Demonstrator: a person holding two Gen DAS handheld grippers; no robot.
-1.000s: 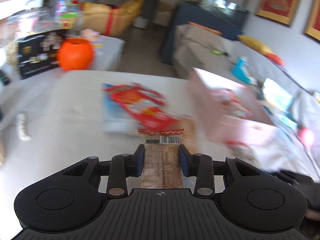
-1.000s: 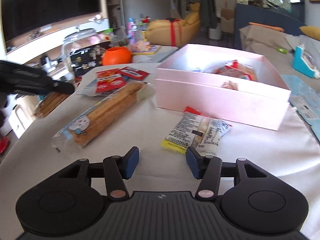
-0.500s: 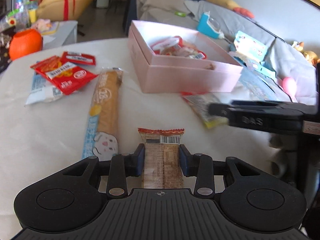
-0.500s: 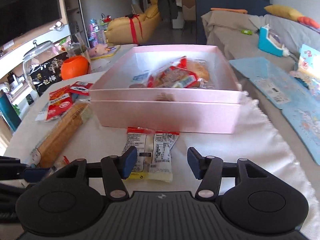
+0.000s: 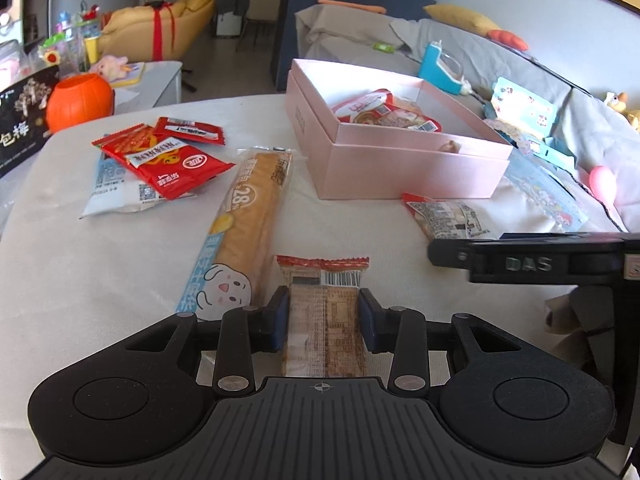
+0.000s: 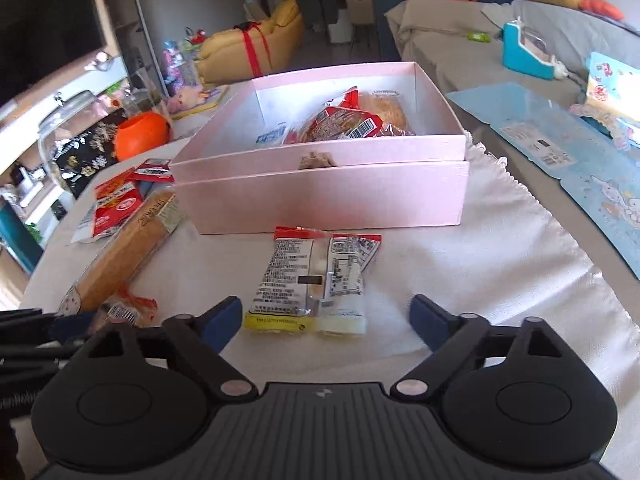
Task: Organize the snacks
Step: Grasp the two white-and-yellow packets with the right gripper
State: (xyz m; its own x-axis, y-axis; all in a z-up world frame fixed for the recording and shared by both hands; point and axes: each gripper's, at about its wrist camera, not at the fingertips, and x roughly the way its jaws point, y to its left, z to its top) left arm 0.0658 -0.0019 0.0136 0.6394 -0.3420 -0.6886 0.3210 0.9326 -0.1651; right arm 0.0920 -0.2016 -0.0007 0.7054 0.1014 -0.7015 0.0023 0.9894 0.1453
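Blue pads of the left gripper clamp a brown wafer pack, with the long bread stick pack just left of it. The right gripper has just been opening wide; a clear-wrapped snack lies ahead between its fingers, untouched. Beyond both sits the pink box

The long bread packet reads "28" (large numerals), the right gripper "DAS".
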